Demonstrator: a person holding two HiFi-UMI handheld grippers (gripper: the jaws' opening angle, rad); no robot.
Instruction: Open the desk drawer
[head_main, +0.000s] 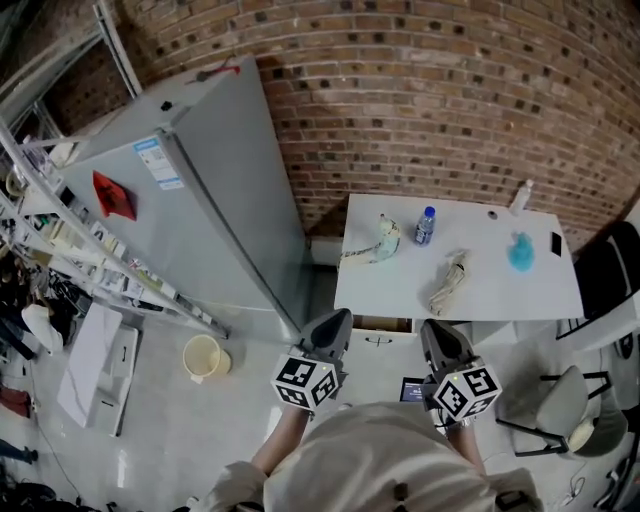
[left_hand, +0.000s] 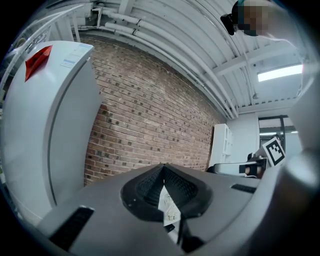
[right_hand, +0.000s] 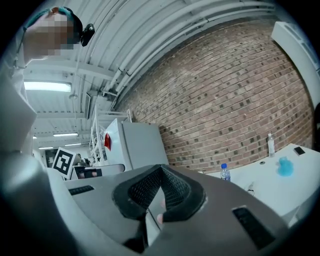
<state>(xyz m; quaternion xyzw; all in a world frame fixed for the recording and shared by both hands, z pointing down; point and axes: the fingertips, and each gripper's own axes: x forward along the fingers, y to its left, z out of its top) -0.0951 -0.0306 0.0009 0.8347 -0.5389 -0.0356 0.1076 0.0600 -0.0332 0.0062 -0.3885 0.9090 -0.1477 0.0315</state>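
The brick wall (head_main: 450, 90) fills the head view from 11 to 2 o'clock. A tall grey refrigerator (head_main: 200, 190) leans across the 9 to 10 o'clock side, with a red tag on its face. The white desk (head_main: 500, 290) lies at 3 o'clock, its far edge against the wall.

The desk drawer (head_main: 383, 338) hangs under the desk's near left corner, at about 5 o'clock. It has a flat white front with a small dark handle in the middle. A thin tan strip runs along its top, just below the desk's front lip. I cannot tell whether that strip is a gap.

My left gripper (head_main: 336, 320) is at 6 o'clock and my right gripper (head_main: 436, 332) at 5 o'clock. The drawer front lies between their tips, and neither tip touches it. In each gripper view my ribbed black pads meet at the tip, with nothing between them, so both pairs of jaws are pressed together and empty.

On the desk stand a small bottle (head_main: 425, 226) with a blue cap, a blue lump (head_main: 520, 253) toward 3 o'clock, and two pale crumpled cloths (head_main: 450, 282).
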